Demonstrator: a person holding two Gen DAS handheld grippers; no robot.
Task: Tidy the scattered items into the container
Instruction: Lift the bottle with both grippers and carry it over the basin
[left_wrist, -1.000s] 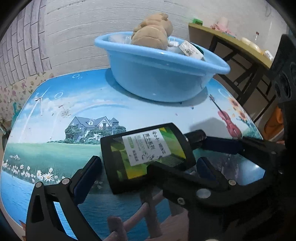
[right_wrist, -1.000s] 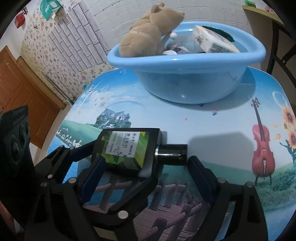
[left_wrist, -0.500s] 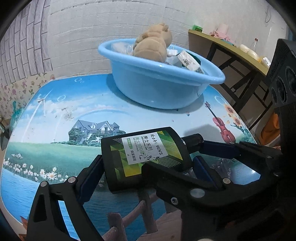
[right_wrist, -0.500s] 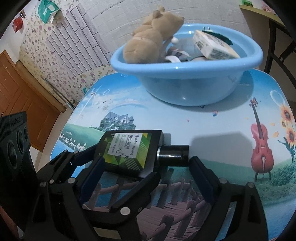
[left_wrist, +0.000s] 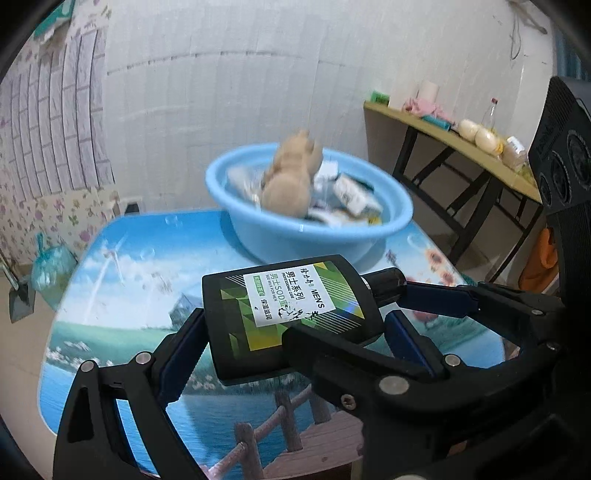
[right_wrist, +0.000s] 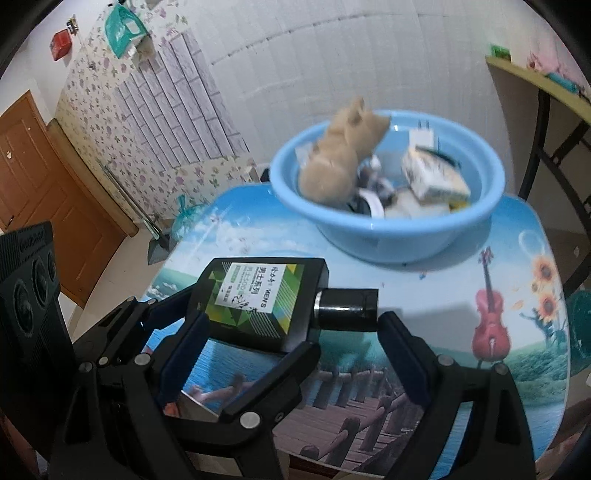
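A black bottle with a green and white label (left_wrist: 288, 314) (right_wrist: 258, 302) is held lying on its side above the table, cap pointing right. My left gripper (left_wrist: 295, 332) and my right gripper (right_wrist: 291, 336) are both shut on it from opposite sides, their fingers interleaved. The blue basin (left_wrist: 391, 225) (right_wrist: 480, 218) stands at the far side of the table. It holds a tan plush toy (left_wrist: 291, 181) (right_wrist: 340, 166), a white box (right_wrist: 432, 177) and other small items.
The table (left_wrist: 122, 280) (right_wrist: 517, 339) has a printed landscape top. A wooden side table (left_wrist: 443, 144) with bottles and cloths stands at the right. A wooden door (right_wrist: 40, 206) is at the left. A blue bag (left_wrist: 51, 262) lies on the floor.
Both grippers have risen with the bottle, lifting it well off the table. The basin now appears farther and lower, with its inside in view.
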